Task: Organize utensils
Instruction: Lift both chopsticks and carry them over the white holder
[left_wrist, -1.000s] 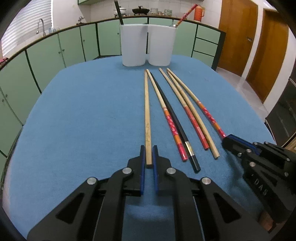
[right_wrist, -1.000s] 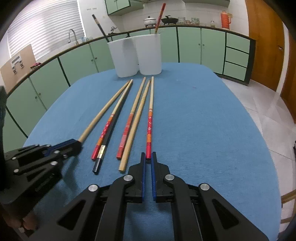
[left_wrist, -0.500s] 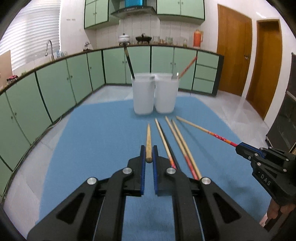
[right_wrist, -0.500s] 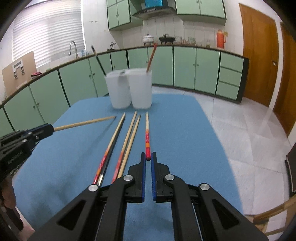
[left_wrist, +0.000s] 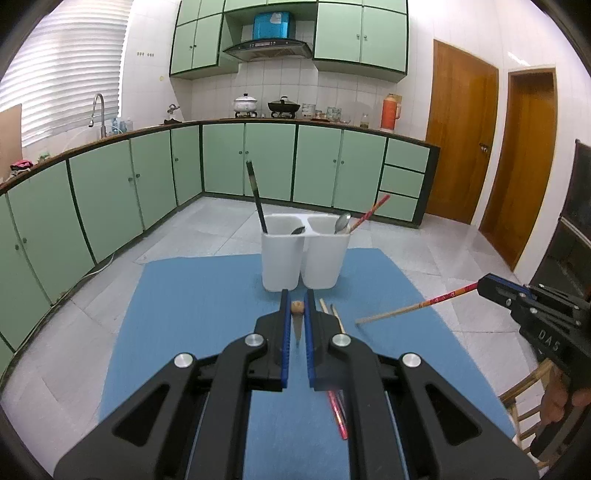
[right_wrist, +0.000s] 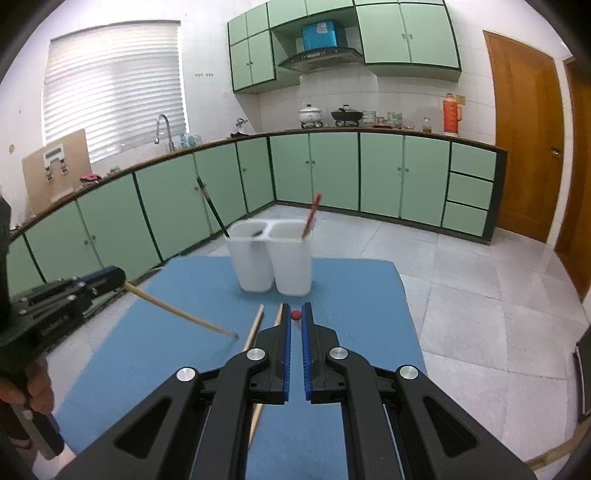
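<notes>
My left gripper (left_wrist: 296, 308) is shut on a plain wooden chopstick (left_wrist: 297, 307), lifted off the table and seen end-on; from the right wrist view it (right_wrist: 177, 312) slants down from that gripper (right_wrist: 123, 280). My right gripper (right_wrist: 294, 314) is shut on a red-patterned chopstick (right_wrist: 295, 314), also end-on; in the left wrist view it (left_wrist: 413, 305) sticks out from the right gripper (left_wrist: 480, 286). A white two-compartment holder (left_wrist: 304, 258) stands at the table's far end, with a black chopstick (left_wrist: 256, 197), a red chopstick (left_wrist: 371, 212) and spoons inside.
Several chopsticks (left_wrist: 334, 317) still lie on the blue table (left_wrist: 184, 314) under the grippers, also visible in the right wrist view (right_wrist: 255, 328). Green kitchen cabinets (left_wrist: 147, 184) ring the room. A wooden chair (left_wrist: 528, 391) stands at the right.
Both grippers have lifted their chopsticks off the table and tipped up, so the sticks now hang point-down. The view rose from the tabletop to the room.
</notes>
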